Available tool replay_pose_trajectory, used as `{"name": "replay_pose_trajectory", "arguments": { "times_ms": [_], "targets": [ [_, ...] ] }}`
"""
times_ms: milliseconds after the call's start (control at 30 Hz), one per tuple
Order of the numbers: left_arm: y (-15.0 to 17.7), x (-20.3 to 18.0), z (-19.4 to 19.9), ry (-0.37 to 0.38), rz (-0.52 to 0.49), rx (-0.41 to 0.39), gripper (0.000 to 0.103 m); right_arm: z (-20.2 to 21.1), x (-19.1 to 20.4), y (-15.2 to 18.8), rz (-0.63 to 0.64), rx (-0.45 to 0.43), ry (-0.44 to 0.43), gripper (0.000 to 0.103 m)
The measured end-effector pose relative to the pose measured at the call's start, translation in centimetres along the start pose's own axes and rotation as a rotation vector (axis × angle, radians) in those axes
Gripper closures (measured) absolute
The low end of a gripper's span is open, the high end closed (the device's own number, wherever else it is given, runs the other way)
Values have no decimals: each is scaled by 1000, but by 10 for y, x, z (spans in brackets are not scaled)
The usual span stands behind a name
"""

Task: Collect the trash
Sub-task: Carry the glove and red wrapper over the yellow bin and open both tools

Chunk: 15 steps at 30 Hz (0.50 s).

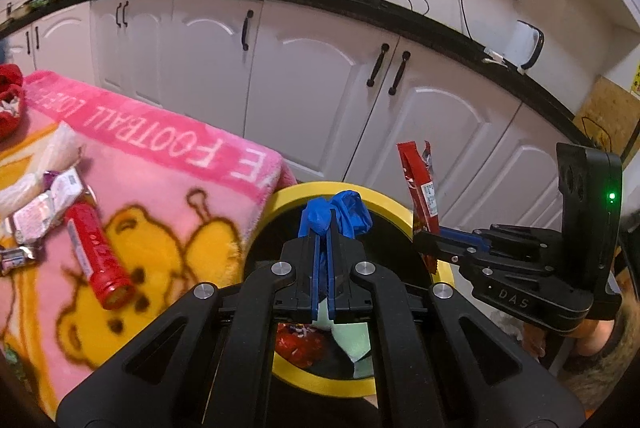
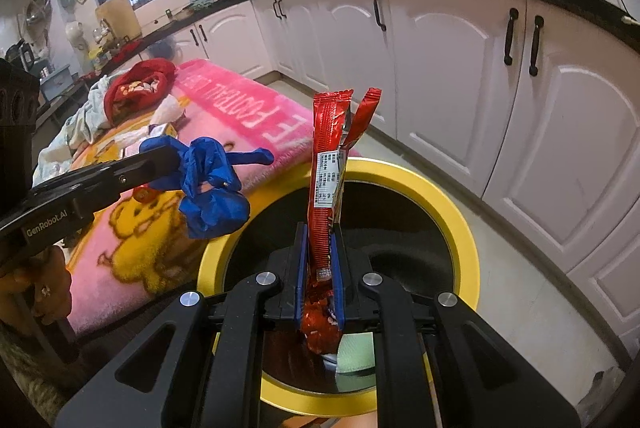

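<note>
Partly hidden behind the left hand-held gripper (image 1: 322, 240), trash (image 1: 298, 342) fills the bin (image 1: 384, 201).

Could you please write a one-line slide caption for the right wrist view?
Right gripper holds a red snack wrapper above the yellow-rimmed bin; left gripper brings crumpled blue trash.

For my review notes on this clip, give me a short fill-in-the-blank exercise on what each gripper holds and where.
1. The left gripper is shut on a crumpled ____ glove.
2. The right gripper is shut on a ____ snack wrapper.
3. Both grippers are above a bin with a ____ rim.
4. A red flashlight lies on the ____ blanket.

Missing words: blue; red; yellow; pink
</note>
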<state>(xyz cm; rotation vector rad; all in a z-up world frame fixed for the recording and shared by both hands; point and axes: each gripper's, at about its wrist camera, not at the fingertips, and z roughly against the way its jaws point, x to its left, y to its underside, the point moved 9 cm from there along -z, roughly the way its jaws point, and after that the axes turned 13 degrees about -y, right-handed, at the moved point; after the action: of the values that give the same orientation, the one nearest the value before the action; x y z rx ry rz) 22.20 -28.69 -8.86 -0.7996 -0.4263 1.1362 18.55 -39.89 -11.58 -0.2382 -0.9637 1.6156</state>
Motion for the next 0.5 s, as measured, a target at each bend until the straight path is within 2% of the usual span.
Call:
{"name": "replay_pose_trajectory", "arguments": {
  "times_ms": [500],
  "targets": [
    [16,-8,-25,7,-14,61,103,-11,-17,16,-52,35,17,89]
  ]
}}
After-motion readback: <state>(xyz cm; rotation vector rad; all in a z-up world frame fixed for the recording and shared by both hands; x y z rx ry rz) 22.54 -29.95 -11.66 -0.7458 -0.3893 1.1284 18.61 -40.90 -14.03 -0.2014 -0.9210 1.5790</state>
